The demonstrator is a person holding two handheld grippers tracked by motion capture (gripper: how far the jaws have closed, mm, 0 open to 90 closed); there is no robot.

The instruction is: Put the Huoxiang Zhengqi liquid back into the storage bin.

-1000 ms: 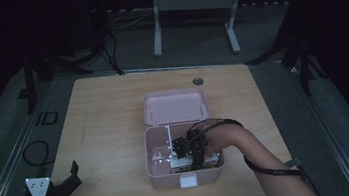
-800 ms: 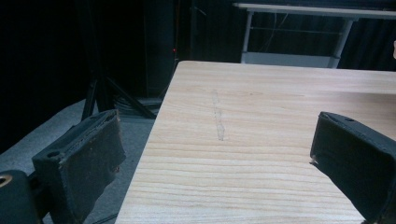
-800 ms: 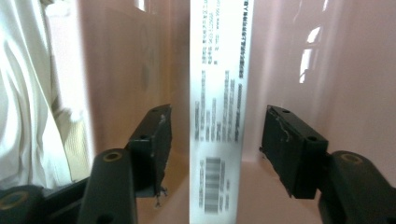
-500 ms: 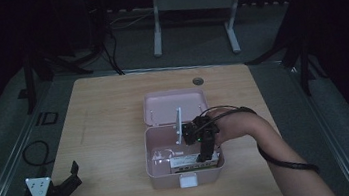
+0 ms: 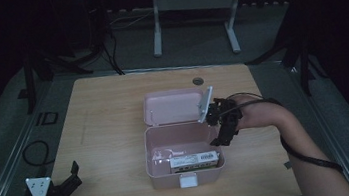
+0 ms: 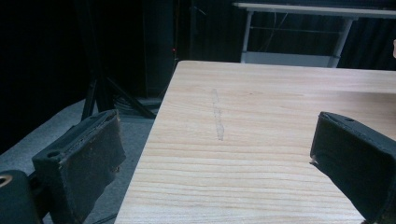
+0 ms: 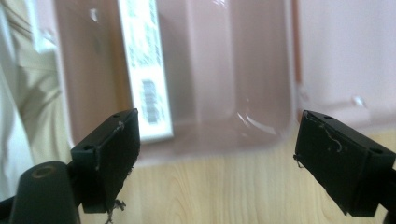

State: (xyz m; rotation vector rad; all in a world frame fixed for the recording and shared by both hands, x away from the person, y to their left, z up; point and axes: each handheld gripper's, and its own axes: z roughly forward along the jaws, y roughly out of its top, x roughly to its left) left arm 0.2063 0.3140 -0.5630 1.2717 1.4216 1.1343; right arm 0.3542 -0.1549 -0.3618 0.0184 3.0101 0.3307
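Our released right gripper (image 5: pixel 224 131) hovers over the pink box's (image 5: pixel 161 172) right rim and could knock it askew.

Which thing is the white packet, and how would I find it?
Find the wooden table, then the open pink box in its middle. The white packet lies flat inside, along the box's near wall. It is long, thin and covered in dark print, unlike the plain pink around it.

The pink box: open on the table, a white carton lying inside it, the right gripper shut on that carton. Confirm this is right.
One point is wrong. The right gripper is open and holds nothing; the right gripper view shows its jaws spread wide. The white carton lies free in the open pink box.
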